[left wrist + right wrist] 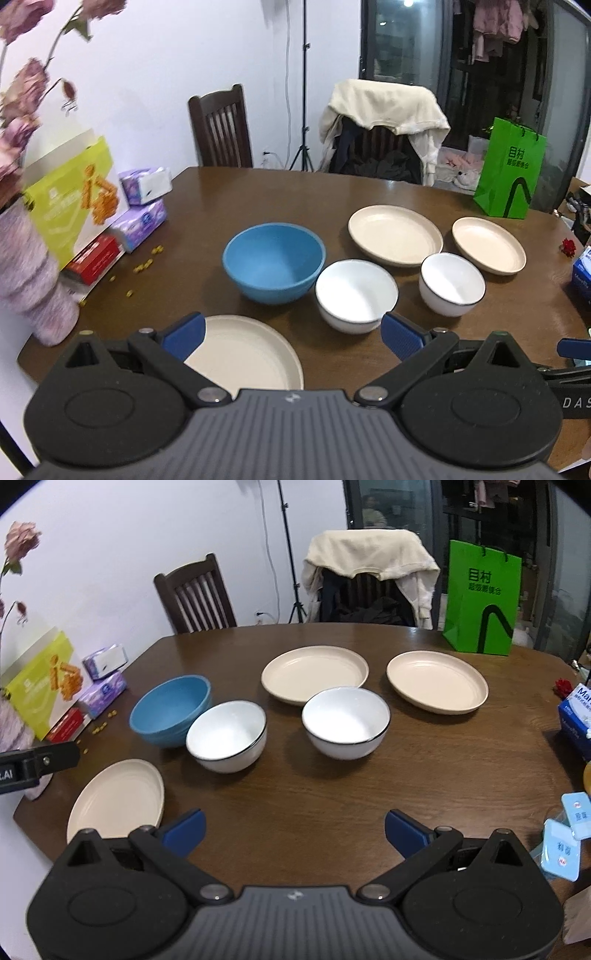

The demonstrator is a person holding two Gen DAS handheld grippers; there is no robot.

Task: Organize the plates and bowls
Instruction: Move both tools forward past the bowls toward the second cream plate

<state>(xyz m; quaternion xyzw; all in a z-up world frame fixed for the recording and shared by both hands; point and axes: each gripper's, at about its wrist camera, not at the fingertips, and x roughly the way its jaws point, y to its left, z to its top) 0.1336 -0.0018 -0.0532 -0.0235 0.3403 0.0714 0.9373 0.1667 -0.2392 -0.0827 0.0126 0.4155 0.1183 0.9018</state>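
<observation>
While I hold both tools above the near edge of the counter (pixel 295 797), neither grips anything. My left tool (pixel 293 338) has its blue pads (pixel 184 338) spread wide, released, hanging over the near cream plate (pixel 243 358); the left pad overlaps that plate's rim in the left wrist view, contact I cannot tell. My right tool (pixel 294 830) is spread wide too, empty, with bare wood between its pads (pixel 406 832).

Out from there: the near cream plate (pixel 118 801) sits alone at the front left. Behind it the blue bowl (pixel 274 262) stands upright, with a white bowl (pixel 356 295) just beside it on its right, seemingly touching. A second white bowl (pixel 452 284) stands apart further right, in front of two cream plates: one (pixel 395 234) behind the gap between the white bowls, the other (pixel 489 245) at the far right. All are upright, nothing stacked.

A green paper bag (pixel 482 598) stands at the far right edge. Tissue packs (pixel 142 206) and a yellow-green box (pixel 72 199) line the left side.
</observation>
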